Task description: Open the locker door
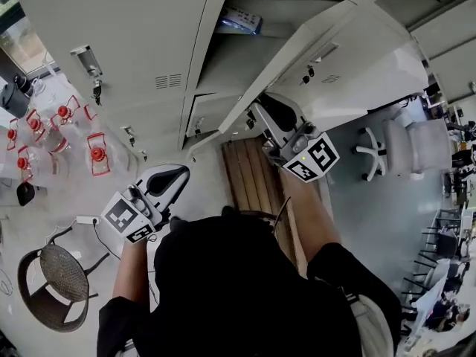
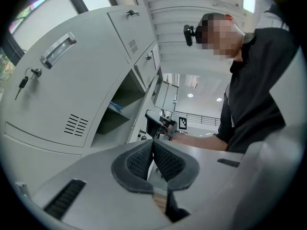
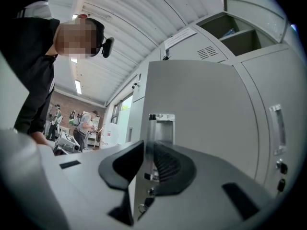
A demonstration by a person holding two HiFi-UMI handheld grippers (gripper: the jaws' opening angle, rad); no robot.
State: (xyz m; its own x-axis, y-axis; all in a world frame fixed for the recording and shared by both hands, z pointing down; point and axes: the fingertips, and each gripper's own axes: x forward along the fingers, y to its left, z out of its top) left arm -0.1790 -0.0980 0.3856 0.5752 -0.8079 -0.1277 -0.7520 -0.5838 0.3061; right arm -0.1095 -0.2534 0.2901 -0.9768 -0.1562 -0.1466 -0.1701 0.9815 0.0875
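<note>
The task is judged to be nearly finished. The tall pale grey sheet-metal locker door is already swung well out from the bank of pale grey metal lockers. The compartment behind it is laid open to the head view. An inner metal shelf is seen there, with a small blue thing lying on it. What is left is probably only to swing the door a little wider, if that is wanted, and then to let it go.

The door is held at its free edge by the right gripper. Its fingers are closed almost together on the thin sheet edge, one finger on each face, just below the bright metal latch plate. Something like a small bunch of keys seems to hang from the door under the fingers.

No part is taken by the left gripper. It is kept low, in front of the closed lockers at the left. Its fingers are pressed together and nothing is between them.

The door itself looks flat, plain and smoothly painted. A small block of ventilation slots is cut in its outer face.
</note>
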